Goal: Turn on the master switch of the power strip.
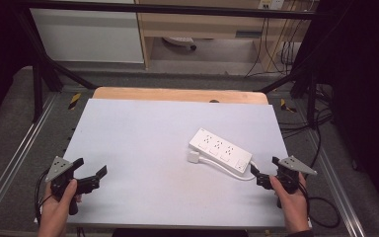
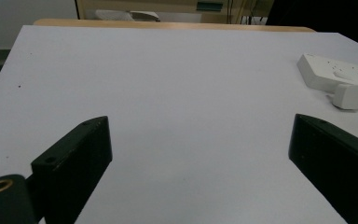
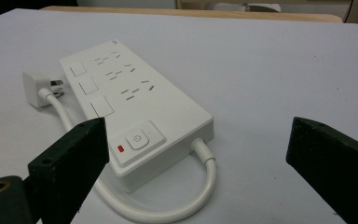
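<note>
**Both grippers held apart, power strip lying on the white table**

Places are given from the power strip (image 1: 220, 149), a white three-outlet bar that lies flat and at a slant on the right half of the white table (image 1: 143, 148).

Well to the left of the strip, near the table's front left corner, the left gripper (image 1: 90, 168) sits in the person's left hand (image 1: 59, 207); its jaws stand wide apart with nothing between them. In the left gripper view only bare table lies between the jaws, with the strip far off at the right edge.

Just beside the strip's long side lies its white plug (image 1: 193, 157), apart from the outlets. The white cord (image 1: 227, 170) runs from the plug along the strip's front and curls back into the end that carries the power button (image 3: 138, 138).

Just right of that end, the right gripper (image 1: 262, 168) rests in the person's right hand (image 1: 292, 200). Its jaws are spread wide, close to the strip but not touching it.
</note>
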`<state>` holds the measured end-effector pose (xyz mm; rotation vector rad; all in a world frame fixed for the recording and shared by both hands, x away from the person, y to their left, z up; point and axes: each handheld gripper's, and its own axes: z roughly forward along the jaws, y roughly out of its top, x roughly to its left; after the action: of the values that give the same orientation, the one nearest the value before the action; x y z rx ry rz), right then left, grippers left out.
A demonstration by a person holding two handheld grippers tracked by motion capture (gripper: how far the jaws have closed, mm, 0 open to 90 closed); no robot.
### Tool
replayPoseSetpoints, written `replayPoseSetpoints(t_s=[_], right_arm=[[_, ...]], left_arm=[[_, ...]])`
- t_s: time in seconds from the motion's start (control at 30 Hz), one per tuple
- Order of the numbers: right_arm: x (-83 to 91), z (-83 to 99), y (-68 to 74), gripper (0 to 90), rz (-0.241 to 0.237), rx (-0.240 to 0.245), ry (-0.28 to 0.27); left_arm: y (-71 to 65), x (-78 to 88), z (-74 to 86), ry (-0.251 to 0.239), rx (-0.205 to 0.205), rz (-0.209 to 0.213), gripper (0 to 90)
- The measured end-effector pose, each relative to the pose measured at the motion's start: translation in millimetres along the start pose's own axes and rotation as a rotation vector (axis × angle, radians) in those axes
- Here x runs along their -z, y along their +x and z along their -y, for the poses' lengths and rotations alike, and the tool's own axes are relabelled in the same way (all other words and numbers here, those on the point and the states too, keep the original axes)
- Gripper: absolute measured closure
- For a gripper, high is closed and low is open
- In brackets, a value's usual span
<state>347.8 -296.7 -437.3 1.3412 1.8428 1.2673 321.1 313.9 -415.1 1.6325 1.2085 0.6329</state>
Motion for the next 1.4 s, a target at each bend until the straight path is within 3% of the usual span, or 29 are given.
replayPoseSetpoints(t_s=[0.3,0.73,1.4], right_arm=[[1.9,-1.7,0.3,5.5,0.005,-0.003,-0.009],[11.0,-13.0,4.0,4.7,0.020,-0.025,-0.099],[2.2,-18.8,5.4,2.8,-0.001,-0.042,-0.075]], left_arm=[[-2.1,-1.6,0.2,0.005,-0.010,0.003,6.0],[-3.3,-2.8,1.0,0.014,-0.010,0.006,5.9],[-6.5,-5.4,1.9,0.028,-0.024,0.020,5.9]])
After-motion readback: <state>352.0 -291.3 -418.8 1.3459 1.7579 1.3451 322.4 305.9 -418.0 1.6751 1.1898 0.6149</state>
